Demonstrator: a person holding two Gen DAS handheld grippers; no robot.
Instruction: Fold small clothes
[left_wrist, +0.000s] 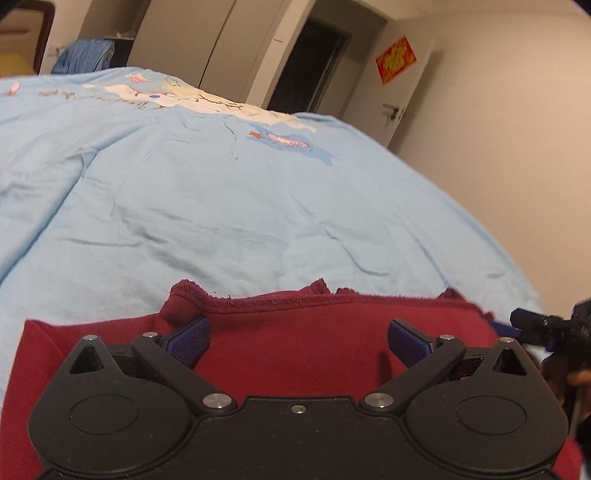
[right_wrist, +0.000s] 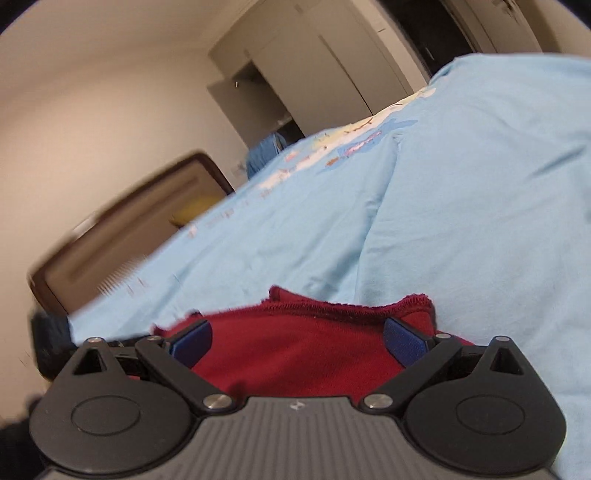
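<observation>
Left gripper (left_wrist: 299, 341) sits low and level, jaws spread wide, its blue pads (left_wrist: 192, 341) well apart with nothing pinched between them. Out at the right edge of the left wrist view the other tool's black tip (left_wrist: 535, 321) pokes in, blurred, with part of a hand (left_wrist: 576, 380) just below it. Right gripper (right_wrist: 297, 341) is rolled to one side, jaws just as wide, blue pads (right_wrist: 404, 341) far apart and clamping nothing.
</observation>
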